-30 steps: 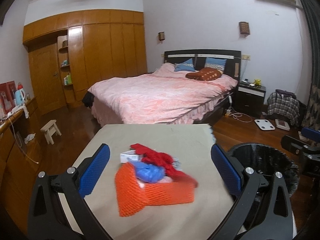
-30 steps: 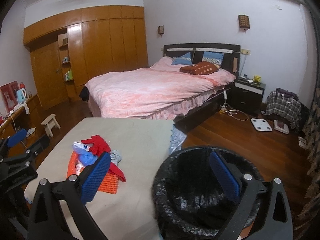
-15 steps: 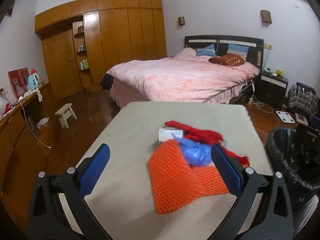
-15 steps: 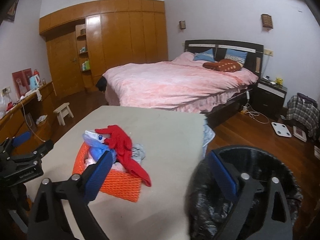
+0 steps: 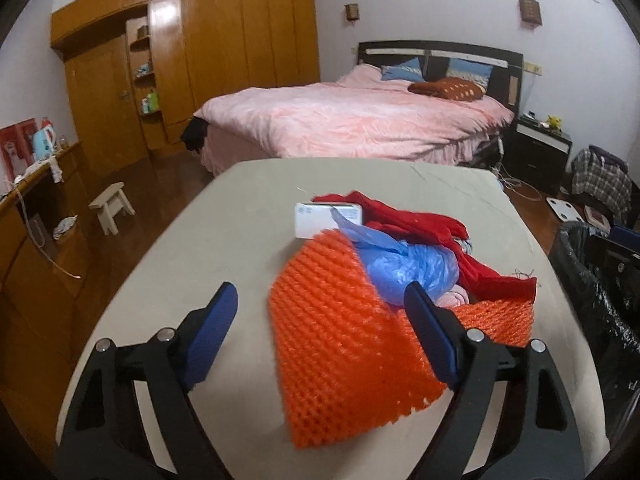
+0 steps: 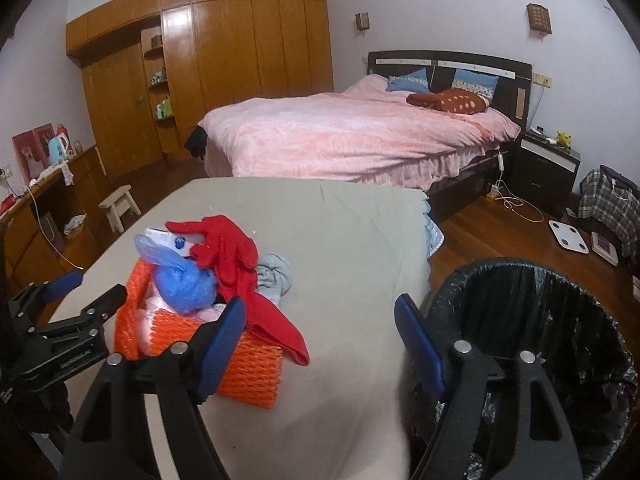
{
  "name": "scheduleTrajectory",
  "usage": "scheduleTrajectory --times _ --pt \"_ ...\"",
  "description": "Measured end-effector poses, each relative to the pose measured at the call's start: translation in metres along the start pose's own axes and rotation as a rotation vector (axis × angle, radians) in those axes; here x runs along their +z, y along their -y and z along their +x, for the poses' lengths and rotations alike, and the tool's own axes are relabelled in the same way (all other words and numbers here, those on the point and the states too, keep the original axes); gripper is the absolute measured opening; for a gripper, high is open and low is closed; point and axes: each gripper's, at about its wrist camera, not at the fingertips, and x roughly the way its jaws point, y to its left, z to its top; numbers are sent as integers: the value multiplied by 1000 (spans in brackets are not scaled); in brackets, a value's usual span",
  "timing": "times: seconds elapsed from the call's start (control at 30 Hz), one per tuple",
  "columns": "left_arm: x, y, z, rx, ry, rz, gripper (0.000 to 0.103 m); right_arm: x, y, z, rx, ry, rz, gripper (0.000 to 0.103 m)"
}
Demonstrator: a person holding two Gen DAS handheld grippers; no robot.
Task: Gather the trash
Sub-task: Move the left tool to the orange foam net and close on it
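Observation:
A trash pile lies on the beige table (image 5: 240,248): an orange foam net (image 5: 344,344), a blue plastic bag (image 5: 404,264), a red cloth (image 5: 424,224), a white box (image 5: 320,220) and a grey rag (image 6: 274,272). My left gripper (image 5: 320,336) is open, its fingers either side of the orange net's near end. My right gripper (image 6: 320,340) is open and empty, right of the pile (image 6: 208,280), over the table edge by the bin (image 6: 532,344). The left gripper also shows in the right wrist view (image 6: 84,292).
The black-lined bin (image 5: 592,280) stands on the floor at the table's right side. A pink bed (image 6: 352,136) is behind the table. A wooden wardrobe (image 6: 200,60), a small stool (image 6: 118,206) and a side counter (image 6: 36,200) are at the left.
My left gripper has moved left and closer, so the orange net now sits between its fingers. My right gripper has shifted left toward the pile, with the bin now at its right.

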Motion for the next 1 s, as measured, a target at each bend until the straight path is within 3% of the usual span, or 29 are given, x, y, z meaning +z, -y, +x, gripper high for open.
scheduleTrajectory --times 0.1,0.27,0.37,0.47,0.8,1.0 --pt "-4 4 15 -15 -42 23 73 -2 -3 10 -2 -11 -12 75" --pt "-14 -1 30 -60 -100 11 34 -8 -12 15 19 -24 -40 75" --pt "-18 -7 24 -58 -88 4 26 -11 -19 17 40 -26 -56 75" --pt "-21 -15 17 -47 -78 1 21 -14 -26 18 65 -28 -65 75" --pt "-31 -37 -8 -26 -79 -11 21 -29 -61 30 127 -55 -105 75" --pt "-34 -45 -9 -16 -85 -25 21 -43 -70 52 131 -127 -116 75"
